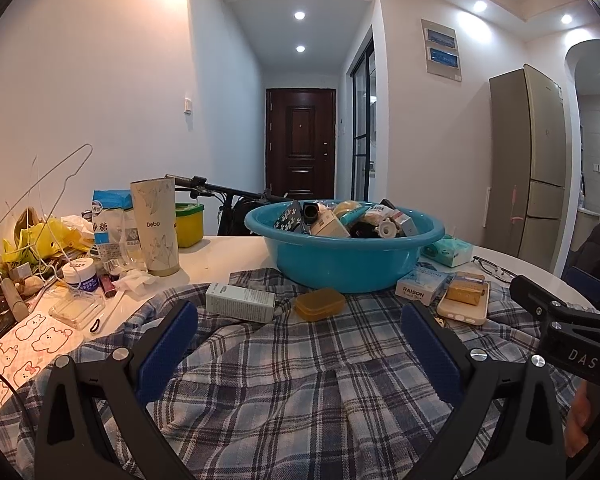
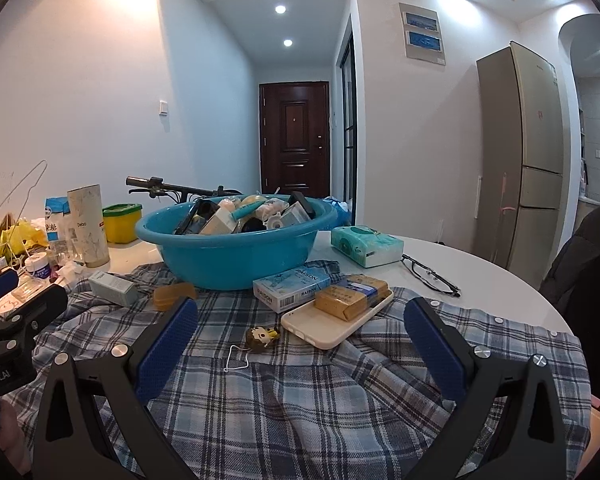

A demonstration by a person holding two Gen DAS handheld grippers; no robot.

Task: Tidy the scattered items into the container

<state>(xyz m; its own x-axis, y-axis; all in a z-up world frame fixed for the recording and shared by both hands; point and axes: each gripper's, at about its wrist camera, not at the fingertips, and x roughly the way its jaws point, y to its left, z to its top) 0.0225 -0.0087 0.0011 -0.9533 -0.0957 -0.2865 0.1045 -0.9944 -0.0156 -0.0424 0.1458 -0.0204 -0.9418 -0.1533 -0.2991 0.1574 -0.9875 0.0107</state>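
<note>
A blue basin (image 1: 352, 268) (image 2: 228, 256) full of small items stands on a plaid shirt (image 1: 284, 380) (image 2: 300, 400) on the white table. In front of it lie a white box (image 1: 240, 302) (image 2: 112, 288), an amber case (image 1: 320, 304) (image 2: 174, 295), a RAISON box (image 1: 420, 286) (image 2: 292, 286), a tan block (image 2: 350, 300) on a phone case (image 2: 332, 322) (image 1: 462, 308), and a small figure keychain (image 2: 262, 336). My left gripper (image 1: 300, 344) and right gripper (image 2: 300, 340) are both open and empty, low over the shirt.
A tissue pack (image 2: 366, 246), glasses (image 2: 432, 274), a Debo tumbler (image 1: 156, 228), a yellow tub (image 1: 190, 224), a sugar bag (image 1: 108, 224), a jar (image 1: 82, 276), wire hangers and clutter fill the table's left. A fridge (image 2: 528, 160) stands at the right.
</note>
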